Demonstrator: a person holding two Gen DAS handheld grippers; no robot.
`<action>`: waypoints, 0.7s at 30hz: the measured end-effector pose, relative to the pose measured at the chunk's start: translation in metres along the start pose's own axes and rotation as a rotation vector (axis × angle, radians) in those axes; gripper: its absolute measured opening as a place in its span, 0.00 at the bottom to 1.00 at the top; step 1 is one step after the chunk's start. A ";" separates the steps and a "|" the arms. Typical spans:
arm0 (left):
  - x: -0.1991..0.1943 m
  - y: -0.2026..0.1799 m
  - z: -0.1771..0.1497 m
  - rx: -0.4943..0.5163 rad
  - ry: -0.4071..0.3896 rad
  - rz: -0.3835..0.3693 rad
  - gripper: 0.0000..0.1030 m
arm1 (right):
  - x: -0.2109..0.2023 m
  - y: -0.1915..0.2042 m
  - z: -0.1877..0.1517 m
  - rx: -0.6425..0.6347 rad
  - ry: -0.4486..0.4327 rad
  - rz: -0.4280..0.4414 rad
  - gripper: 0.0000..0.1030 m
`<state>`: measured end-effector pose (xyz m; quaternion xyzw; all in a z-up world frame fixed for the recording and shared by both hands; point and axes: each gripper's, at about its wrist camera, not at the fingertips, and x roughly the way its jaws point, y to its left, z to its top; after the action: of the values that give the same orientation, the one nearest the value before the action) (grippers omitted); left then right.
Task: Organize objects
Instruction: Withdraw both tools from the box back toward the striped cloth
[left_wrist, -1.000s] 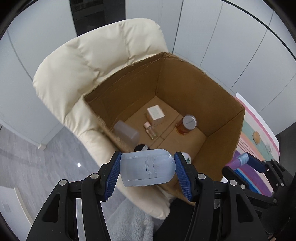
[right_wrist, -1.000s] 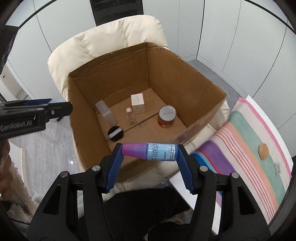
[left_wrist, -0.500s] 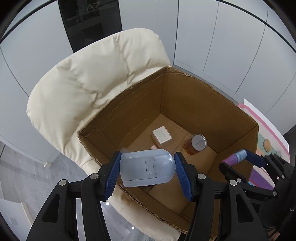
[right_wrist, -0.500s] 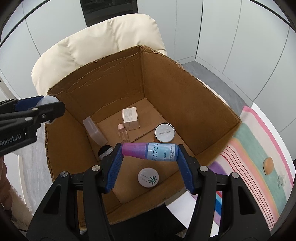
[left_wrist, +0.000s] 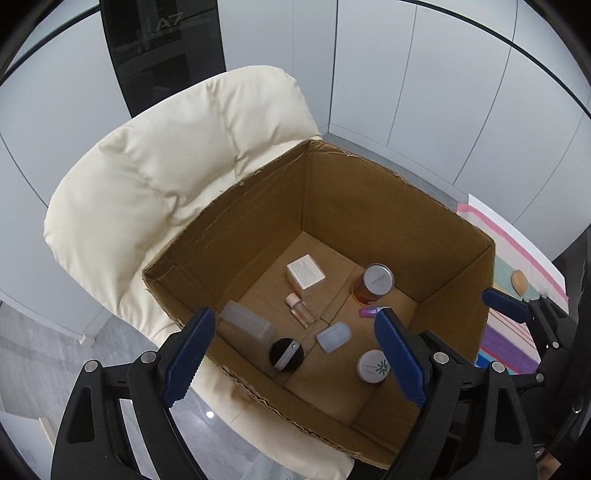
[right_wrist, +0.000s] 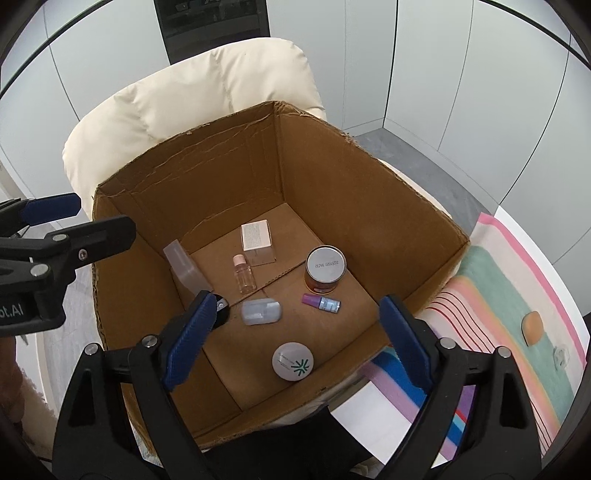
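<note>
Two hand-held grippers, left and right, hang over the cardboard box on a cream armchair, jaws opening and empty. The pale blue case and purple-capped bottle lie inside, where rolling into neighbouring jars looks possible.

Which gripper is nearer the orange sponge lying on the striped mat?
The right gripper. It hangs over the cardboard box edge beside the striped mat and orange sponge. The left gripper is over the box's far side.
</note>
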<state>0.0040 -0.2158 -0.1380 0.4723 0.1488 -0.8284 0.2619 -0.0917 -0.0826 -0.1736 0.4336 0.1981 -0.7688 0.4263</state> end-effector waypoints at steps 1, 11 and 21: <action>-0.001 0.000 0.000 0.000 0.000 -0.004 0.87 | -0.001 0.000 -0.001 0.001 -0.001 -0.001 0.89; -0.024 -0.011 -0.015 0.065 -0.046 0.022 0.87 | -0.026 -0.005 -0.015 0.014 0.003 -0.016 0.89; -0.055 -0.029 -0.058 0.084 0.001 -0.002 0.87 | -0.083 -0.020 -0.051 0.075 -0.016 -0.086 0.89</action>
<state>0.0506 -0.1472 -0.1201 0.4832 0.1143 -0.8339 0.2409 -0.0613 0.0033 -0.1338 0.4343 0.1841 -0.7967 0.3778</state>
